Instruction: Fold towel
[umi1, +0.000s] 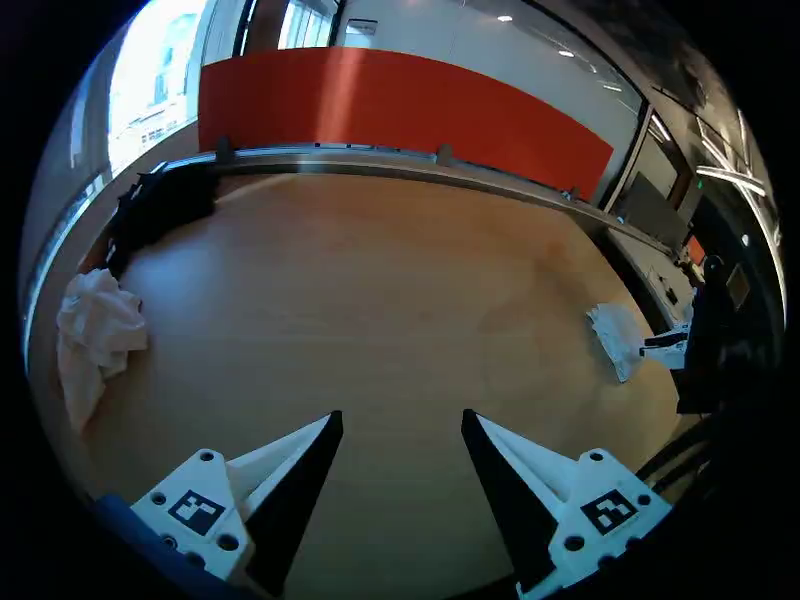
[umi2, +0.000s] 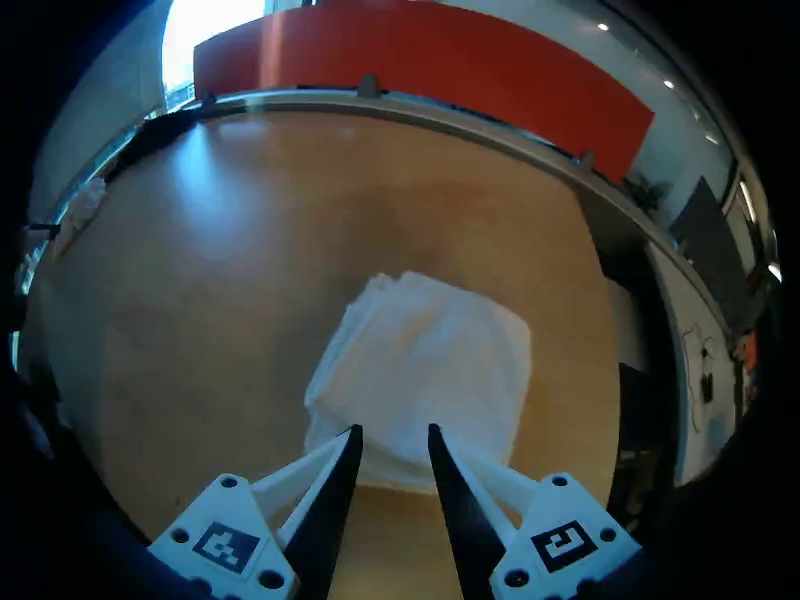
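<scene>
**Towel Looks Folded, Right Gripper at Its Edge**

The folded white cloth towel (umi2: 425, 360) lies flat on the smooth light-brown wooden table (umi2: 200, 300). It sits just ahead of the right gripper (umi2: 393, 432), and its near edge is between the two black fingertips. Those fingers are close together with only a small gap. I cannot tell if they are pinching the edge or just sitting over it.

The left gripper (umi1: 401, 415) is wide open and holds nothing. It hangs over bare table (umi1: 400, 280). From there, the towel (umi1: 612, 338) is far off to its right, with the right gripper (umi1: 665, 348) touching or almost touching its side. Far off to the left gripper's left lies a crumpled white cloth (umi1: 95, 325), all in a heap.

I think the folding is nearly over, because the towel is already a neat, thick square with its layers stacked up. This looks like the last fold or the last tidy-up.

If the right gripper has the edge, the next move should be gentle, so the layers do not slide apart. If one more fold is wanted, the left gripper would need to come over to the towel and help.
</scene>
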